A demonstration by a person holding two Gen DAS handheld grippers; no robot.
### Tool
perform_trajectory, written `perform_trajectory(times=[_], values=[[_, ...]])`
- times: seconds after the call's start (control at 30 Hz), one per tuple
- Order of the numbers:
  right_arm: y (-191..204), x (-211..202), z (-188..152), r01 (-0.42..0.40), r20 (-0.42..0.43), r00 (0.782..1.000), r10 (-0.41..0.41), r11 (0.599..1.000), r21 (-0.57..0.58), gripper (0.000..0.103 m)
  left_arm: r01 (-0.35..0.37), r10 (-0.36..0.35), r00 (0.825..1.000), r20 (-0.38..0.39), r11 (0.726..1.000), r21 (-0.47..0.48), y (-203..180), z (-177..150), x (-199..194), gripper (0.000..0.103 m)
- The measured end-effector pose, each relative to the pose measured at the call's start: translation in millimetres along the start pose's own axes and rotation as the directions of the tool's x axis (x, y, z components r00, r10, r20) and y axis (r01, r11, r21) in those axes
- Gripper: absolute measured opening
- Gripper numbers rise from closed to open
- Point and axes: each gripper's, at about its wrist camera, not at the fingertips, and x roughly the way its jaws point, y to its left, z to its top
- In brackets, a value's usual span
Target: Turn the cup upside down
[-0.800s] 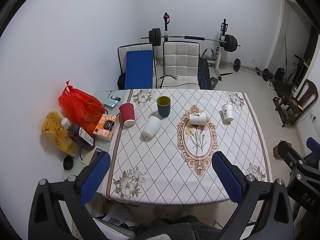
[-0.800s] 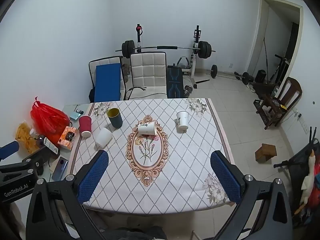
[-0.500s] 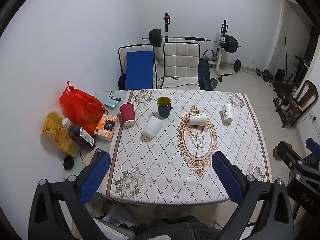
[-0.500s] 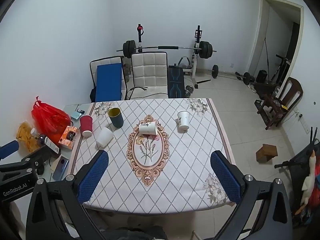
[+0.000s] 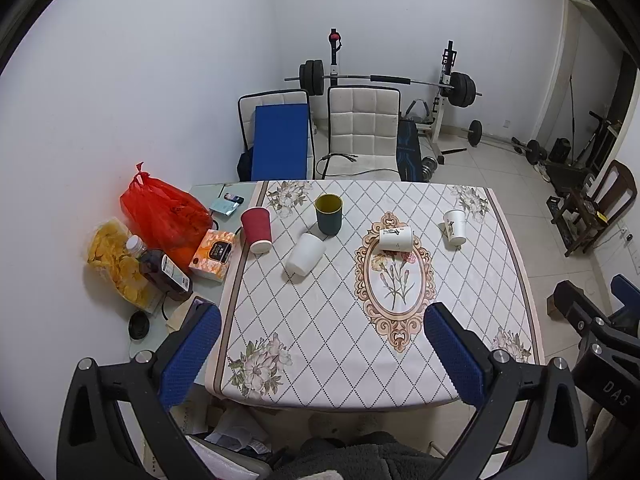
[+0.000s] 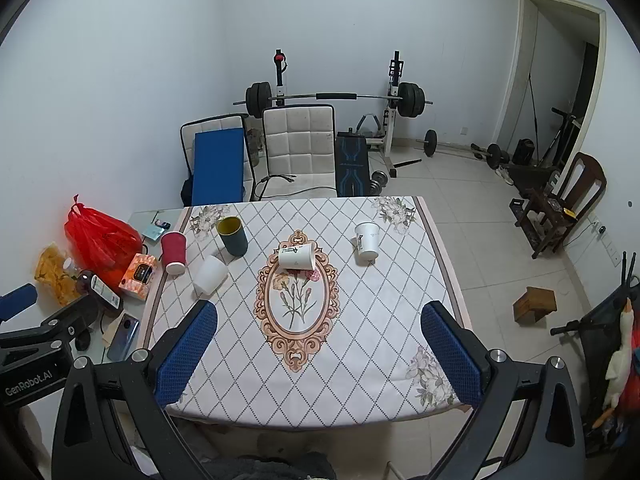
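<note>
Several cups stand on the patterned tablecloth (image 5: 340,320). A dark green cup (image 5: 328,214) (image 6: 233,236) is upright with its mouth up. A red cup (image 5: 257,230) (image 6: 174,252), a plain white cup (image 5: 305,254) (image 6: 210,275) and a printed white cup (image 5: 455,227) (image 6: 367,242) stand upside down. Another printed white cup (image 5: 395,238) (image 6: 297,256) lies on its side. My left gripper (image 5: 320,354) and right gripper (image 6: 318,354) are open and empty, high above the table's near edge, far from all cups.
Left of the cloth lie a red plastic bag (image 5: 164,212), a chips bag (image 5: 116,264), a bottle (image 5: 164,270), an orange box (image 5: 212,254) and a phone (image 6: 122,336). Two chairs (image 5: 364,132) and a barbell rack (image 5: 384,80) stand behind the table.
Both views have shifted very slightly; the cups have not moved and both grippers stay open.
</note>
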Motion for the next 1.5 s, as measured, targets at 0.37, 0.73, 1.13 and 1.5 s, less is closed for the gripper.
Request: perform_trajectory(times=[0.37, 0.73, 1.13, 1.5], values=[[0, -3, 2, -0.005, 0.002, 1.000, 0.005, 1.000, 0.006, 0.103, -0.004, 0.004, 1.000, 0.004, 1.000, 0.002, 5, 3, -1, 0.103], [0, -12, 6, -0.008, 0.004, 1.000, 0.008, 1.000, 0.008, 0.103, -0.003, 0.003, 1.000, 0.007, 1.000, 0.000, 4, 4, -5, 0.103], [3, -16, 8, -0.009, 0.005, 1.000, 0.009, 1.000, 0.009, 0.103, -0.003, 0.003, 1.000, 0.012, 1.000, -0.002, 4, 3, -7, 0.103], [3, -17, 6, -0.011, 0.003, 1.000, 0.011, 1.000, 0.008, 0.103, 0.002, -0.002, 1.000, 0.012, 1.000, -0.007, 6, 7, -8, 0.103]])
